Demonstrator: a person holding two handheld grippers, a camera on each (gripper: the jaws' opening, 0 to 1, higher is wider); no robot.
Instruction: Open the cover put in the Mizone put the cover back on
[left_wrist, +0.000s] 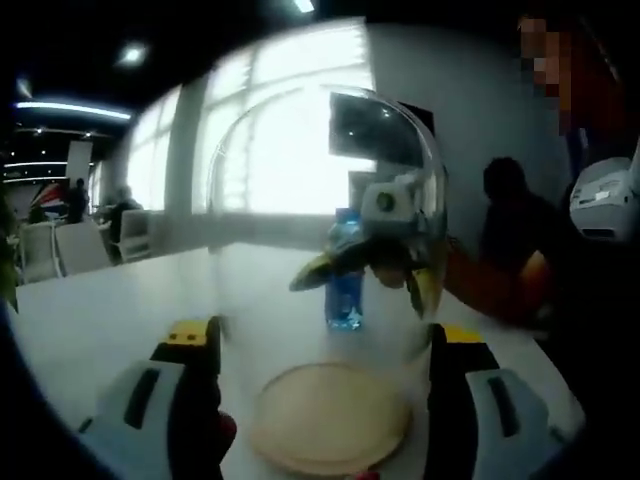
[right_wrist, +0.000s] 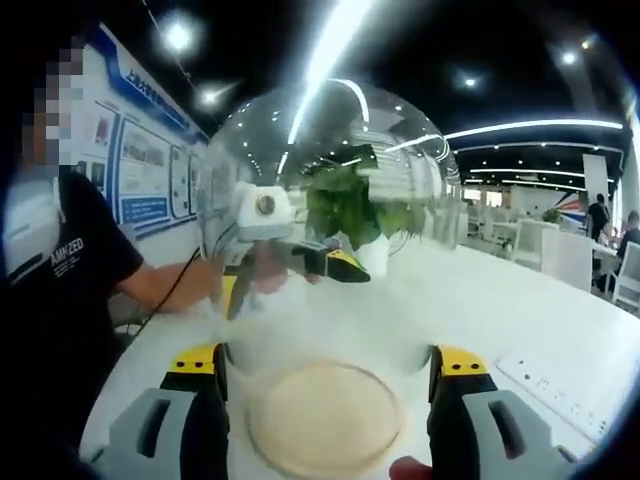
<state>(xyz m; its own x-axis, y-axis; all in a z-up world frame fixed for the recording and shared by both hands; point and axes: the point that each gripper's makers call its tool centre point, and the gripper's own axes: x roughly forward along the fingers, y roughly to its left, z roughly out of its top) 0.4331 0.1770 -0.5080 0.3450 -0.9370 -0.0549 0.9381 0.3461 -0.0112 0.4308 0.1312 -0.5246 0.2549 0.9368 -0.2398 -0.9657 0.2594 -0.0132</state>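
Grippers, left (left_wrist: 325, 365) and right (right_wrist: 328, 370), wide apart (empty) around glass cover (left_wrist: 330, 200).

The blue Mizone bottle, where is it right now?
In the left gripper view the Mizone bottle stands upright on the white table, beyond the round wooden base and seen through the clear glass dome.

Around me, one white table (left_wrist: 110, 300). White chairs (left_wrist: 60, 245) along its far side by the bright windows (left_wrist: 290, 140). One leafy potted plant (right_wrist: 355, 210). Wall posters (right_wrist: 145, 165). One white power strip (right_wrist: 560, 395) on the tabletop. Ceiling strip lights (right_wrist: 530, 127).
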